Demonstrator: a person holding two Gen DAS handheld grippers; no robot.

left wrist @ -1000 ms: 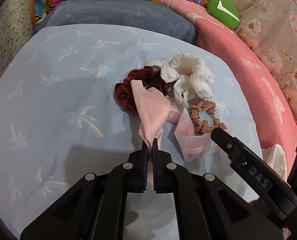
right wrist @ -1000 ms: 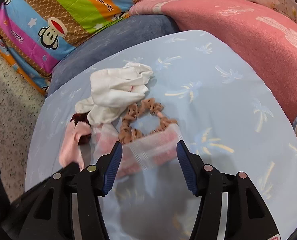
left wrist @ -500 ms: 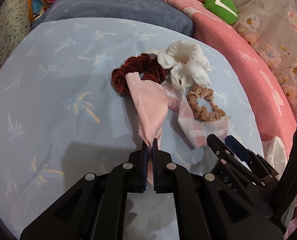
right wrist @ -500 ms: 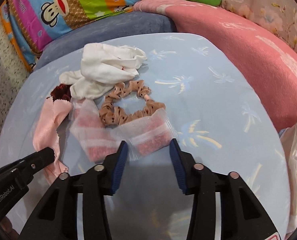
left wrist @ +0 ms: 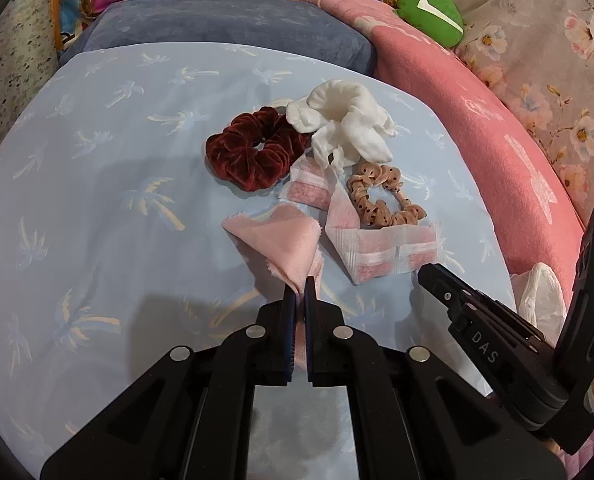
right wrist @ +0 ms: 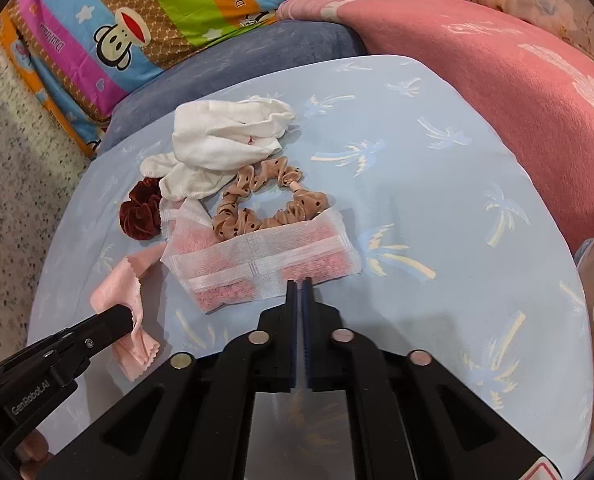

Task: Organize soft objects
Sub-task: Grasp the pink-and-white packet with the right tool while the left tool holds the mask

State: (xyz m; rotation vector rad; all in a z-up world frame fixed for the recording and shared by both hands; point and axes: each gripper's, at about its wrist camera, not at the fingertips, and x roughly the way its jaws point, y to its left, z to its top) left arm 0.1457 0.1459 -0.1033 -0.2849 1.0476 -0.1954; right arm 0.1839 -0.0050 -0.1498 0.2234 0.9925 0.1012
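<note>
On a light blue palm-print cushion (left wrist: 97, 200) lies a small heap: a dark red velvet scrunchie (left wrist: 253, 148), a crumpled white cloth (left wrist: 345, 120), a tan dotted scrunchie (left wrist: 381, 200) and a pink-and-white sachet packet (left wrist: 385, 252). My left gripper (left wrist: 300, 280) is shut on a corner of a pink cloth (left wrist: 285, 240), which trails forward onto the cushion. My right gripper (right wrist: 300, 282) is closing its jaws, with the near edge of the packet (right wrist: 265, 256) pinched between them. The tan scrunchie (right wrist: 269, 204) rests against the packet's far side. The left gripper (right wrist: 117, 320) holds the pink cloth (right wrist: 125, 280) at lower left.
A grey-blue pillow (left wrist: 225, 20) lies behind the cushion, with monkey-print bedding (right wrist: 137, 20) beyond it. A pink blanket (left wrist: 477, 120) curves along the right, a green plush (left wrist: 429, 12) at its top. A white plastic bag (left wrist: 541, 300) sits by the cushion's right edge.
The pink cloth has been drawn off the red scrunchie toward me by the left gripper. The right gripper's wide-apart fingers have come together on the packet's near edge.
</note>
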